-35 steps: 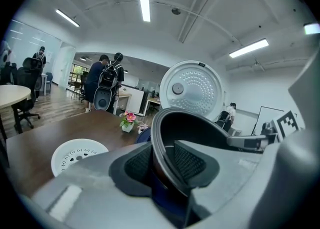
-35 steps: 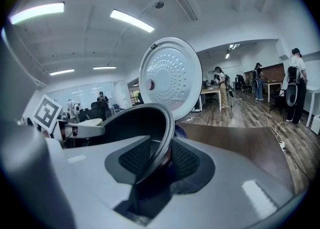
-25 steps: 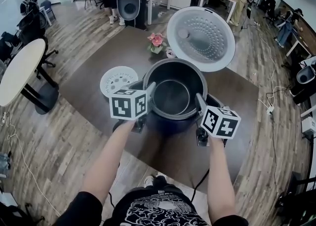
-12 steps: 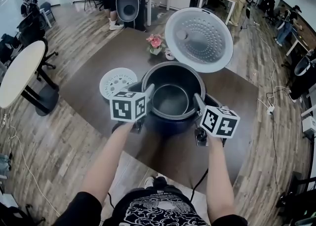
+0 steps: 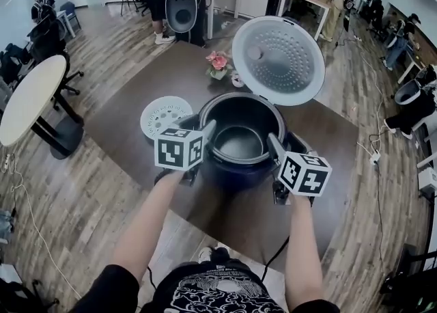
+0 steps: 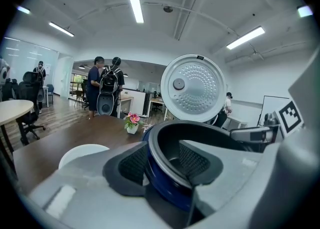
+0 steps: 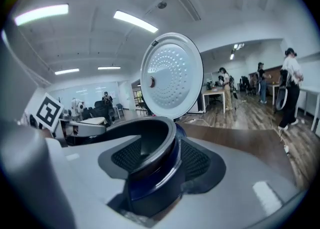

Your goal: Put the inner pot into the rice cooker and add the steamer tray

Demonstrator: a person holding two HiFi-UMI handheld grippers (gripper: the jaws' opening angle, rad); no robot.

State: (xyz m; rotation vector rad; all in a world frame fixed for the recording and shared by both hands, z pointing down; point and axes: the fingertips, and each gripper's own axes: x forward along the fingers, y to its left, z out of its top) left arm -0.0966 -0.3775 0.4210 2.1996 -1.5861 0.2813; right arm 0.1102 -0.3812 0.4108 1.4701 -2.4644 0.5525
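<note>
While my jaws have just been opening, the left gripper [image 6: 161,159] and right gripper [image 7: 156,157] each straddle the rim of the inner pot [image 5: 239,142], pads released. It sits down inside the rice cooker [image 5: 235,176], seated, I judge. I should lift both pairs clear without nudging that rim, then fetch the steamer tray [image 5: 164,113] on the table [image 5: 117,130], left of my left jaws.
</note>
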